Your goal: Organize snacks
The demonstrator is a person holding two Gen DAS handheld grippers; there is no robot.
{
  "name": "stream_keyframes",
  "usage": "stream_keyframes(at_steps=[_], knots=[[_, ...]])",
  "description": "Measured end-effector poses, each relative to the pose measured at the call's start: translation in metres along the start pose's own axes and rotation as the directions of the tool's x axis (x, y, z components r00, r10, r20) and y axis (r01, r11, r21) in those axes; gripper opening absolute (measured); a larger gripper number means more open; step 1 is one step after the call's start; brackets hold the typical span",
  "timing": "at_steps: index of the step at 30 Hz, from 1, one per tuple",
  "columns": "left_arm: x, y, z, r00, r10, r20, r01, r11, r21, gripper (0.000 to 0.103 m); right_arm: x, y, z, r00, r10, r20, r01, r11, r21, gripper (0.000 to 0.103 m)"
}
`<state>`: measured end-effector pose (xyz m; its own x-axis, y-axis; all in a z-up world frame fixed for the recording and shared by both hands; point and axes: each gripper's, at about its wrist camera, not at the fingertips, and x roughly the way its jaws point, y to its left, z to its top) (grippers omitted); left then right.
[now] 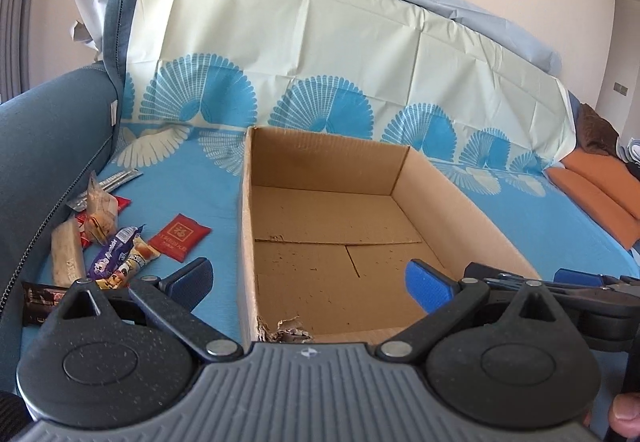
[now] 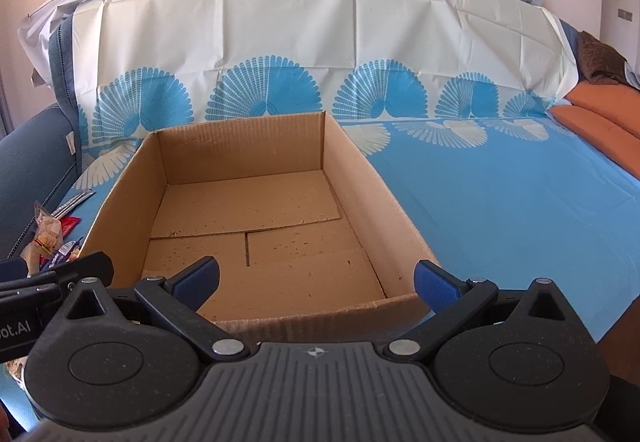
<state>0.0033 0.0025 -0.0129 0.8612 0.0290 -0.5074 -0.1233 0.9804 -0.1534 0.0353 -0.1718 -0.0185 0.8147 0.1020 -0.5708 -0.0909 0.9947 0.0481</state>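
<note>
- Left gripper (image 1: 310, 284) spread wide, holds nothing
- Right gripper (image 2: 318, 282) spread wide, holds nothing
- Box (image 2: 120, 210) mid-sofa, nothing inside
- Snacks (image 1: 116, 242) by sofa's left edge

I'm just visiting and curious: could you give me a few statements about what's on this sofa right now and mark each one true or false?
1. The cardboard box has nothing in it. True.
2. The snacks lie piled to the right of the box. False: they lie to its left, beside the sofa's armrest.
3. The left gripper is clamped on a snack. False: its jaws are wide open and hold nothing.
4. The right gripper is open and holds nothing. True.
5. A red packet lies on the blue cover, apart from the box. True.
</note>
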Motion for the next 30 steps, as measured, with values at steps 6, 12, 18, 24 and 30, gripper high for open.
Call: stream_keyframes(at_steps=[6, 12, 18, 24, 30], knots=[[-0.006, 0.006, 0.001, 0.999, -0.046, 0.012, 0.046, 0.999, 0.015, 0.101, 0.0, 0.001, 0.002, 1.0, 0.005, -0.015, -0.005, 1.0, 0.029, 0.102], [-0.017, 0.011, 0.004, 0.997, -0.061, 0.047, 0.059, 0.998, 0.034, 0.098, -0.009, 0.01, 0.003, 1.0, 0.02, 0.008, -0.021, 0.999, 0.032, 0.102], [-0.03, 0.021, 0.009, 0.993, -0.089, 0.083, 0.085, 0.995, 0.049, 0.084, -0.016, 0.02, 0.006, 0.997, 0.07, 0.024, -0.071, 0.997, 0.037, 0.097], [-0.034, 0.031, 0.009, 0.992, -0.11, 0.06, 0.106, 0.992, 0.061, 0.062, -0.018, 0.039, 0.006, 0.991, 0.13, 0.019, -0.13, 0.99, 0.045, 0.072], [-0.037, 0.041, 0.006, 0.992, -0.125, 0.032, 0.122, 0.989, 0.079, 0.046, -0.018, 0.055, 0.003, 0.983, 0.181, 0.02, -0.182, 0.979, 0.088, 0.051]])
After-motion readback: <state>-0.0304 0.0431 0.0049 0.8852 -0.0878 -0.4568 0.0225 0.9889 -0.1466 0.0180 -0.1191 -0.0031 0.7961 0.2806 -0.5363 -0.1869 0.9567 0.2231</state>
